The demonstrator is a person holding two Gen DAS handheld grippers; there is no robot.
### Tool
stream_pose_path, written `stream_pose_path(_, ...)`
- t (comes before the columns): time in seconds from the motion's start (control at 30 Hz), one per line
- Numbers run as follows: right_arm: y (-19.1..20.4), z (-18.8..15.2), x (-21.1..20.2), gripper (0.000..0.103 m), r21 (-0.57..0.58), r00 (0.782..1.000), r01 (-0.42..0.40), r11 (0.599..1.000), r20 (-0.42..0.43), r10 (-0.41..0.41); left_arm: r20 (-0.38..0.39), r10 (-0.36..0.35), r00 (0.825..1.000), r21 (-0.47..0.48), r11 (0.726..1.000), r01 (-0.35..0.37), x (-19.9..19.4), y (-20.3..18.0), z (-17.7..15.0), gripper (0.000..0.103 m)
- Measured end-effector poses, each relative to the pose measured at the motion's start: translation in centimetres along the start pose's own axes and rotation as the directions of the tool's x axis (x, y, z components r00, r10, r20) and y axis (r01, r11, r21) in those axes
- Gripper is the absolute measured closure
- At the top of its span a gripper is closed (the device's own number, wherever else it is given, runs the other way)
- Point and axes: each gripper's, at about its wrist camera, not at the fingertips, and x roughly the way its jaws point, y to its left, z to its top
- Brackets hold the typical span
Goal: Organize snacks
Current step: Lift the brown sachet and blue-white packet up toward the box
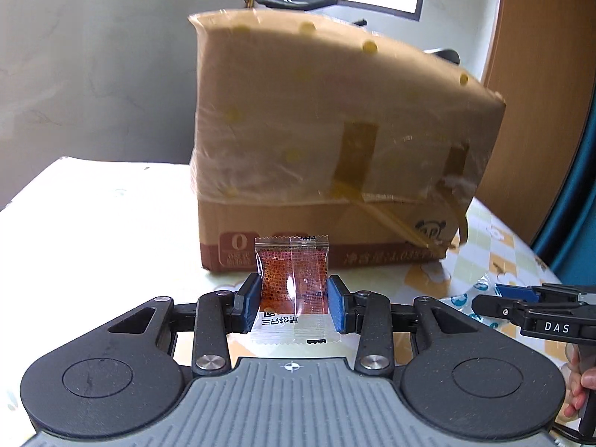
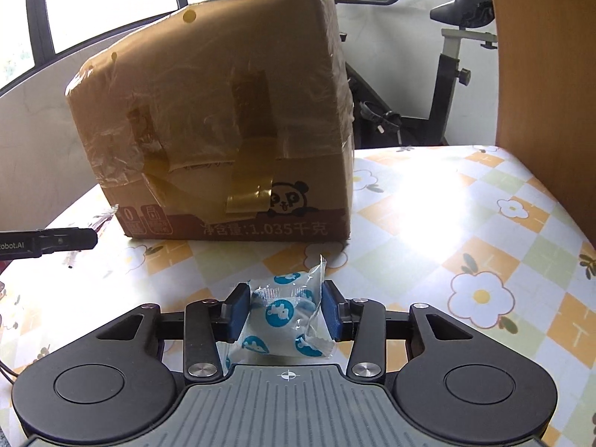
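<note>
Two pinched snack packets (image 1: 292,279) (image 2: 285,313) (contents unreadable).

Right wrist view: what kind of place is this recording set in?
Probably a home room, not a lab: a flower-print tablecloth covers the table, an exercise bike stands behind it by the windows, and a taped cardboard box sits on top.
</note>
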Motion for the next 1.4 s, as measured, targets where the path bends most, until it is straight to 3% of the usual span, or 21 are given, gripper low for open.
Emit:
stream_pose_path(0.33, 0.2, 1.1, -1.5, 0.066, -0.007, 0.999, -0.002, 1.0, 0.042, 0.002, 0.039, -0.013, 0.999, -0.002, 1.0, 0.013, -1.4, 0.1, 0.8, 0.063)
stream_pose_path(0.67, 0.3, 3.9, -5.3, 0.066, -0.011, 0.988, -0.009, 1.0, 0.156, 0.011, 0.111, -0.043, 0.993, 0.012, 0.999, 0.042, -3.6, -0.2, 2.9, 0.063)
stream_pose_path(1.2, 2.1, 12.4, -9.8, 0.066, -0.104, 0.919, -0.11, 0.988, 0.369, 0.141, 0.306, -0.098, 0.947, 0.07, 0.994, 0.08, -7.5, -1.6, 9.4, 0.063)
stream_pose_path(1.23, 2.2, 13.3, -9.5, 0.069, -0.114, 0.915, -0.113, 0.987, 0.374, 0.148, 0.313, -0.101, 0.944, 0.073, 0.994, 0.082, -7.2, -1.8, 10.3, 0.063)
stream_pose_path(1.27, 2.3, 14.2, -9.2, 0.079, -0.128, 0.911, -0.113, 0.985, 0.382, 0.154, 0.32, -0.105, 0.942, 0.074, 0.994, 0.085, -6.9, -1.8, 11.1, 0.063)
stream_pose_path(1.3, 2.6, 15.2, -8.6, 0.097, -0.145, 0.91, -0.105, 0.984, 0.386, 0.154, 0.326, -0.111, 0.939, 0.074, 0.993, 0.092, -6.6, -1.8, 11.9, 0.063)
stream_pose_path(1.4, 2.6, 17.8, -6.2, 0.096, -0.147, 0.908, -0.094, 0.985, 0.392, 0.145, 0.339, -0.117, 0.933, 0.098, 0.991, 0.089, -4.7, -2.1, 14.3, 0.063)
